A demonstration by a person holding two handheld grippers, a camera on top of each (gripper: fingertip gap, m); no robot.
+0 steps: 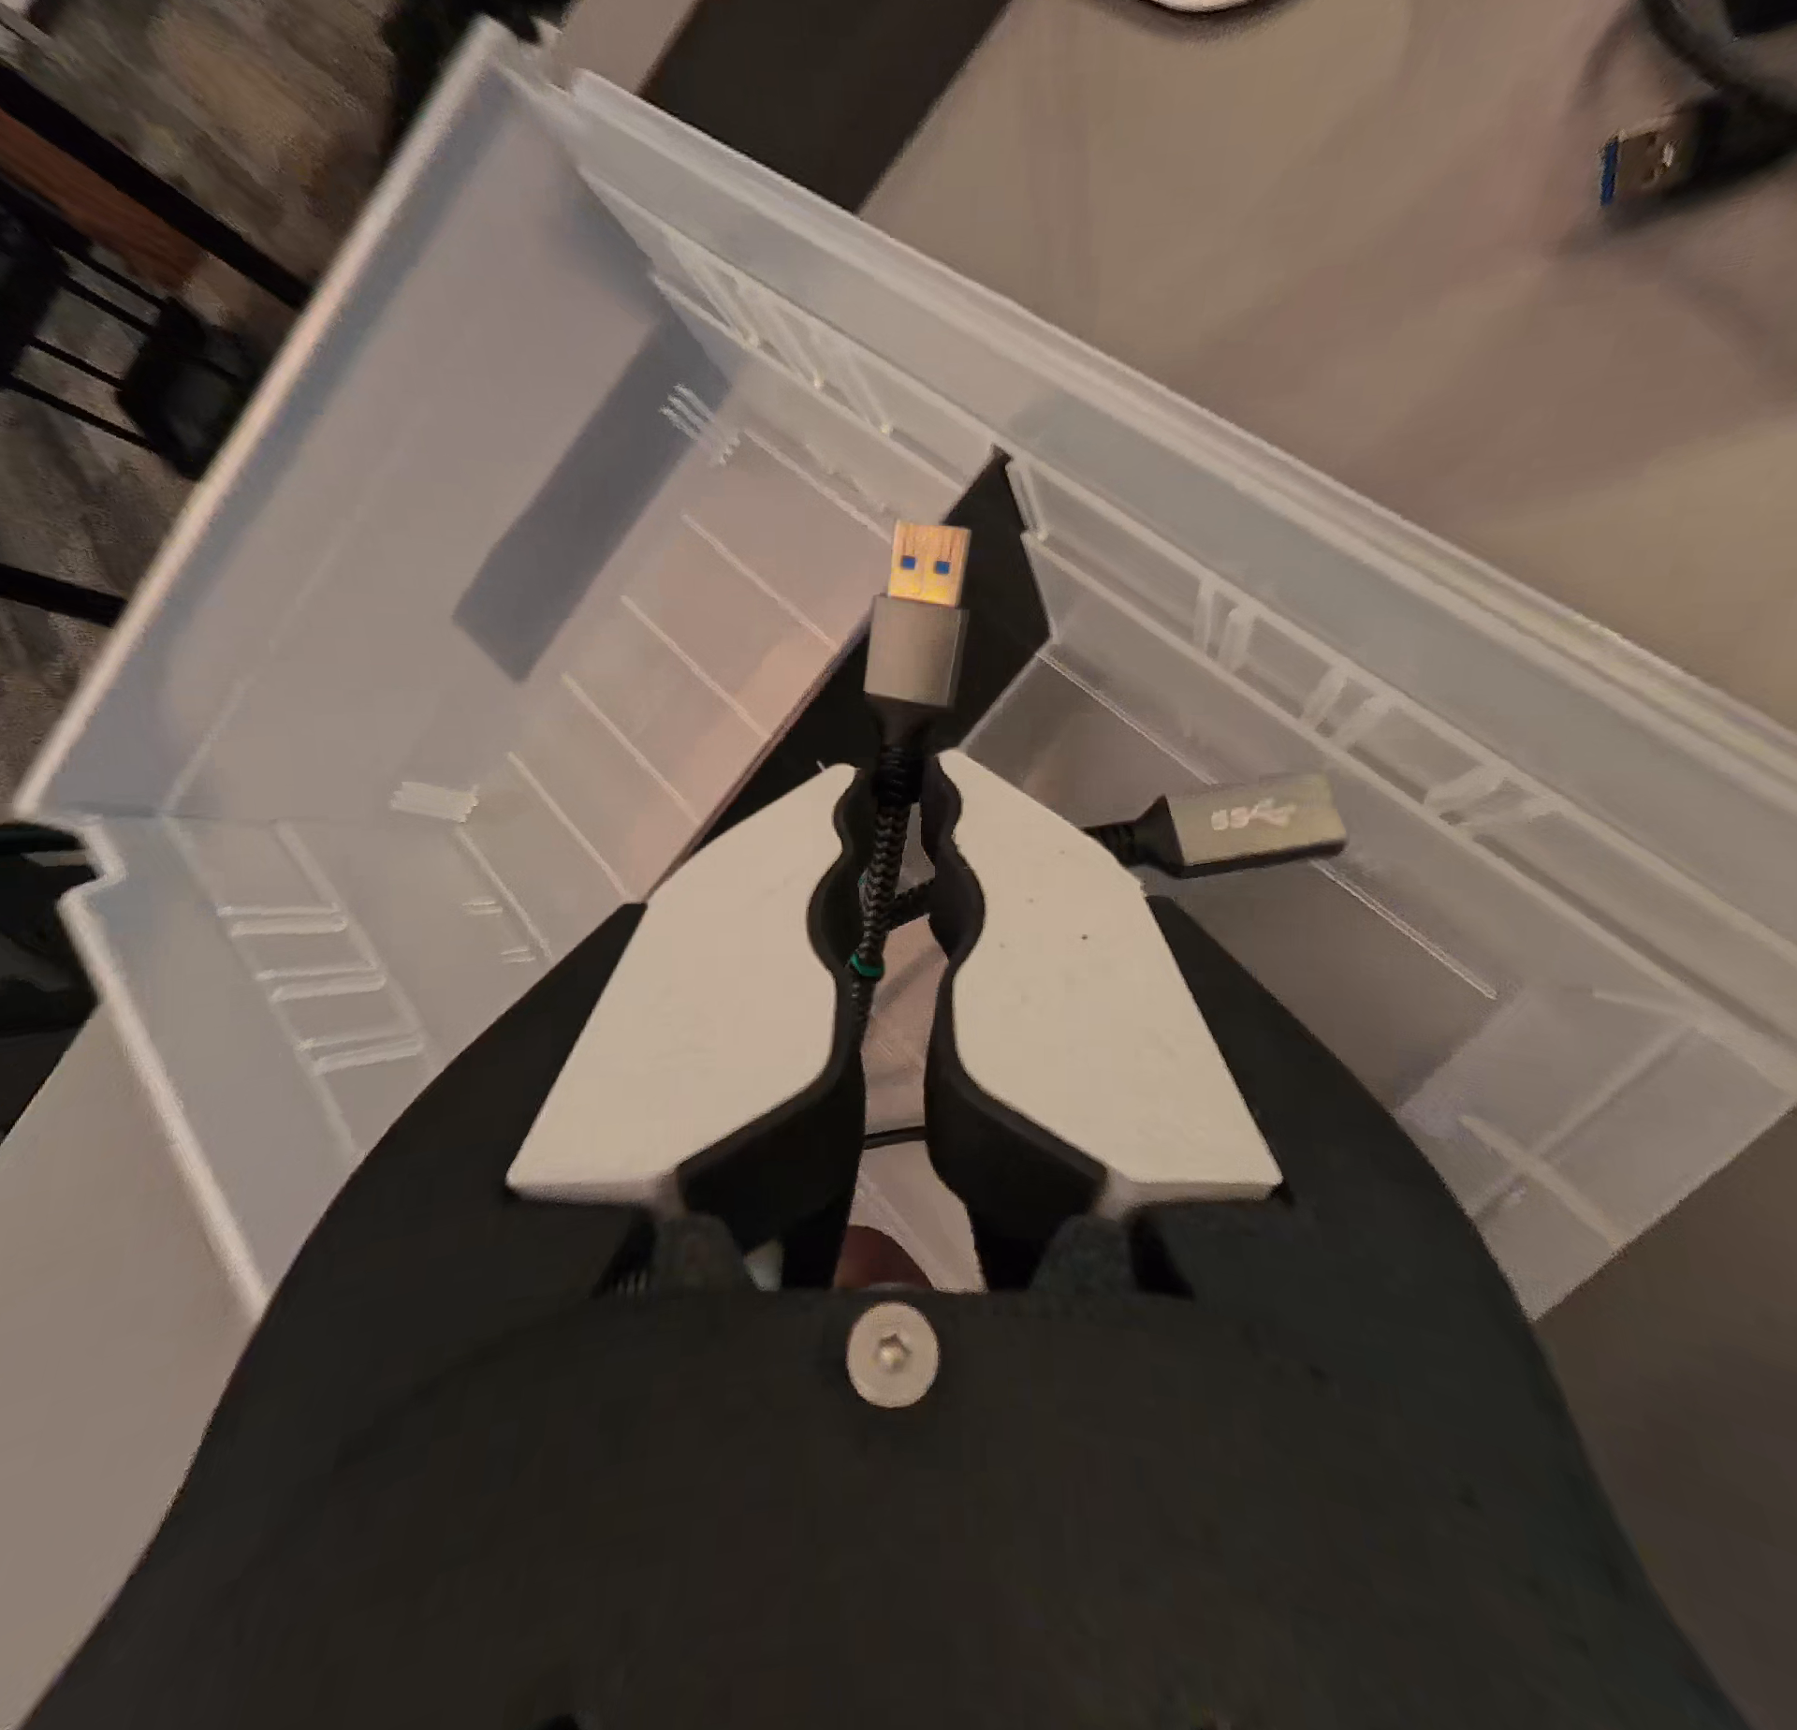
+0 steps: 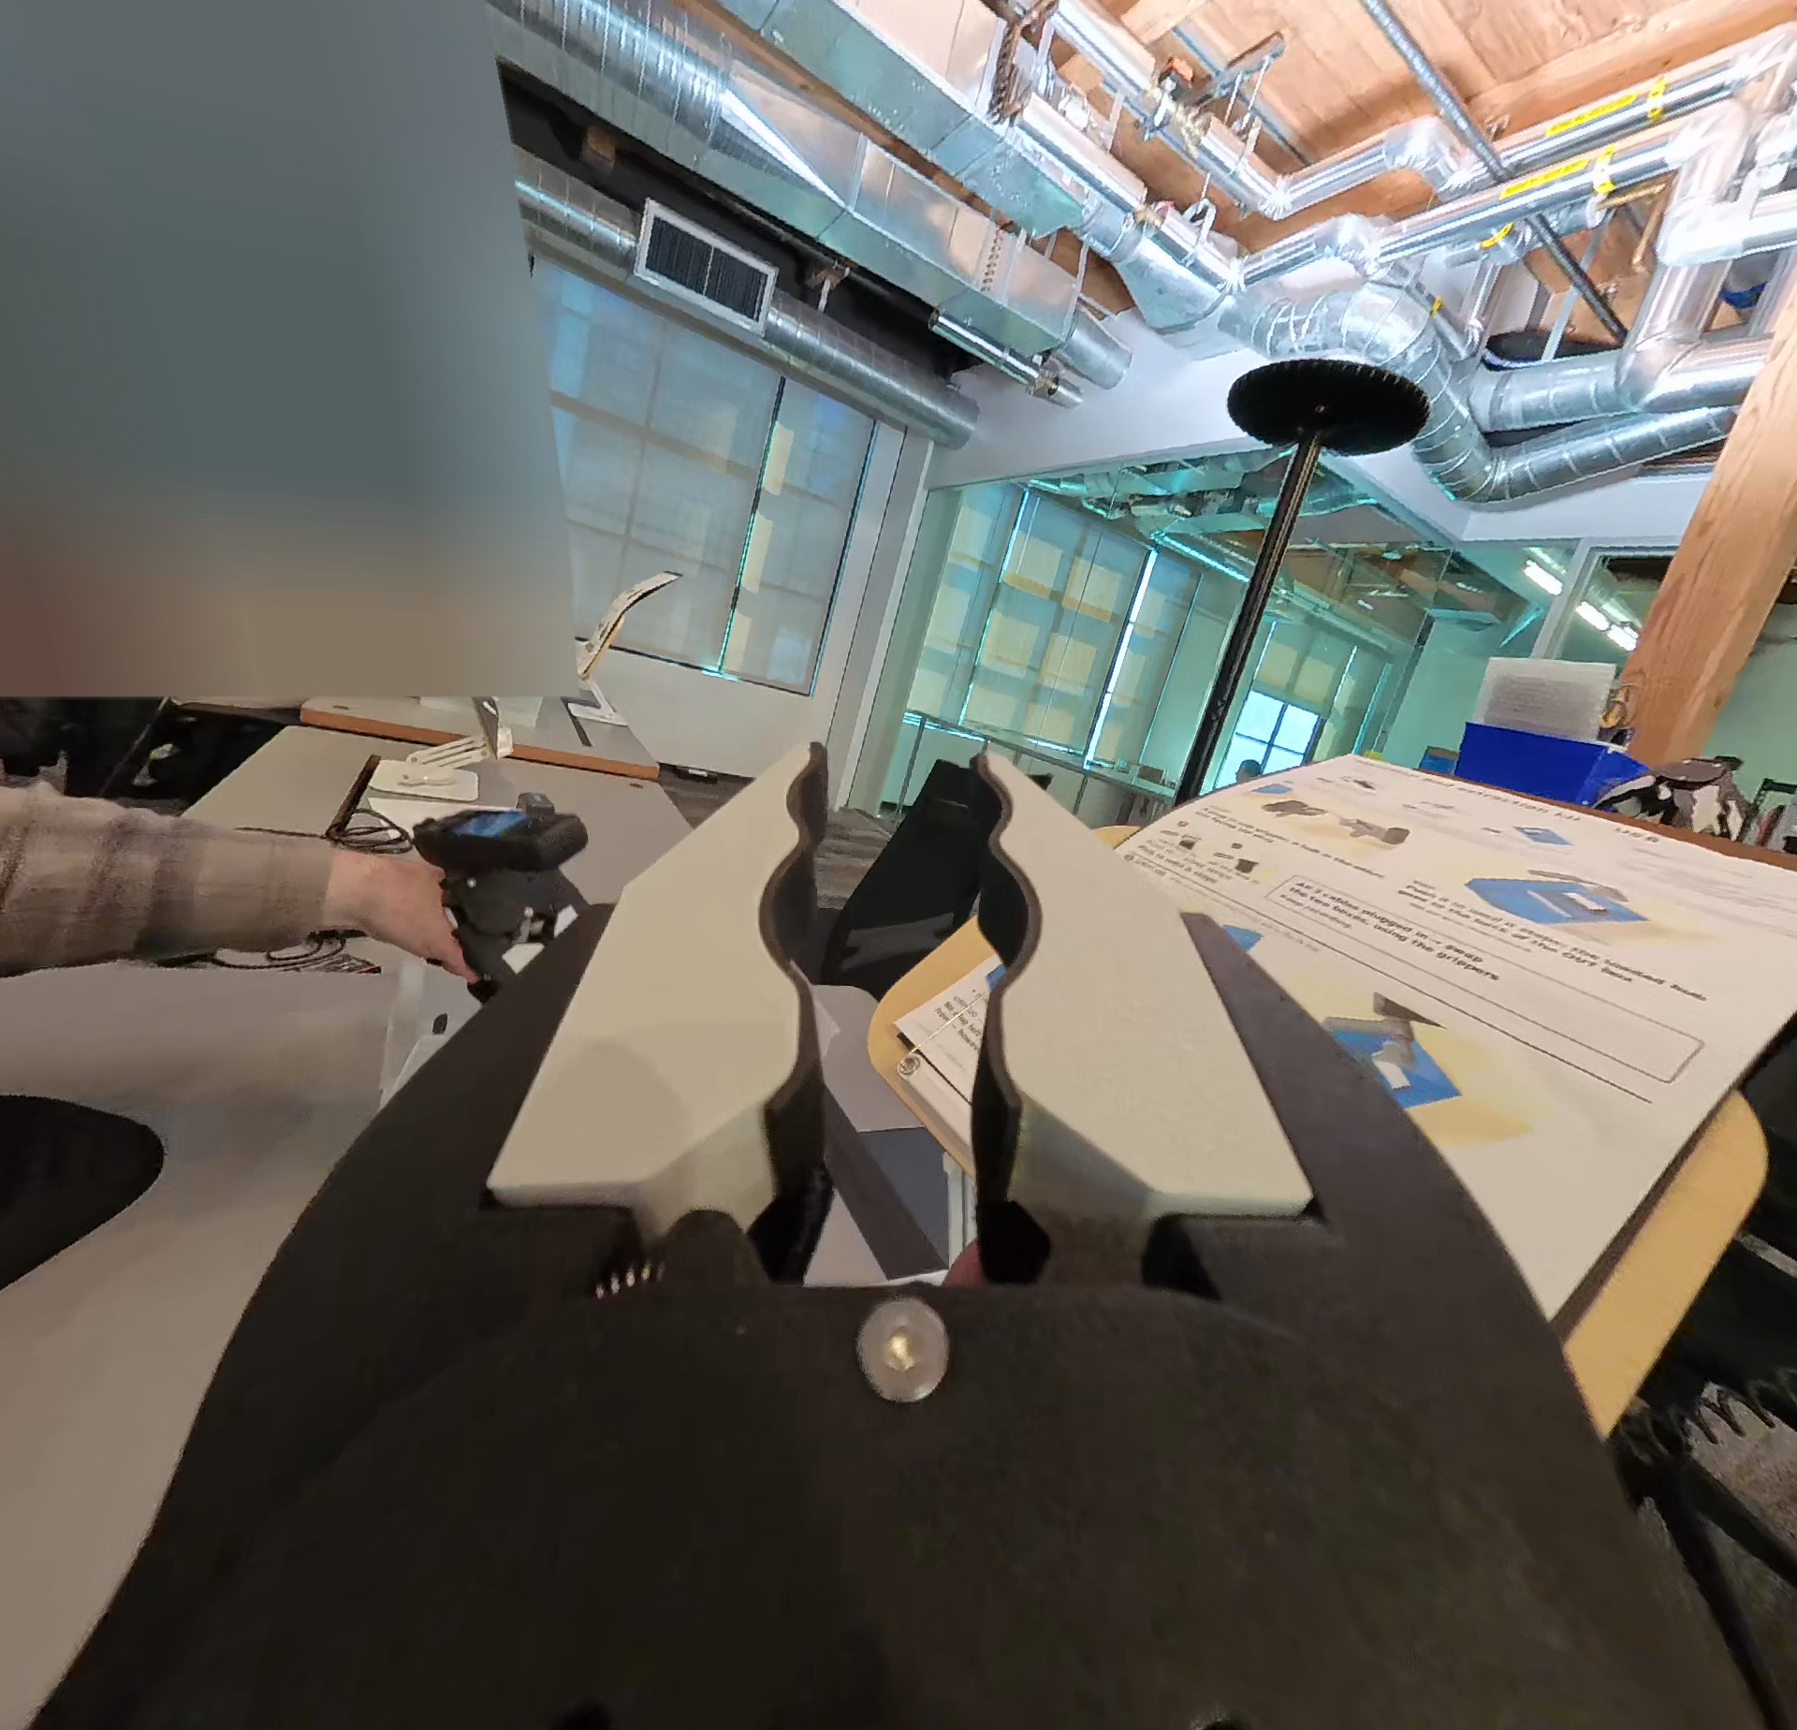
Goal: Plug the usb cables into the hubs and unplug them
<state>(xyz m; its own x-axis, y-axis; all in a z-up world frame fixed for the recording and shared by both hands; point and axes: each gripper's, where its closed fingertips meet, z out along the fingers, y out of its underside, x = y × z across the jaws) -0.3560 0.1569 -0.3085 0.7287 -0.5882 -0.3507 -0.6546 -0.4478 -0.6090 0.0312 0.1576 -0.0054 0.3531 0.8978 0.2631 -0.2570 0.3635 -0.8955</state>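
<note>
1. Braided black cable (image 1: 890, 842) is pinched between the fingers of the left gripper (image 1: 895, 808), which is nearly closed around it; the grey plug (image 1: 919, 628) sticks out past the fingertips, metal end pointing straight ahead along the gripper's axis.
2. The plug is held over a clear plastic bin (image 1: 408, 536); a dark flat block (image 1: 574, 506), possibly a hub, is seen through the bin floor, ahead and to the left of the plug. No port can be made out.
3. A second grey connector (image 1: 1254, 823) lies just right of the left gripper's fingertips, against the bin wall; whether it belongs to the held cable cannot be told.
4. Another plug (image 1: 1648, 161) rests on the grey surface (image 1: 1264, 224), well apart at upper right.
5. The right gripper (image 2: 899, 779) is partly open and holds nothing; it is tilted up toward the ceiling, away from the bin, beside a printed sheet (image 2: 1459, 954).
6. The left gripper is judged nearer; the next move likely needs the plug's long axis lined up with a port.
</note>
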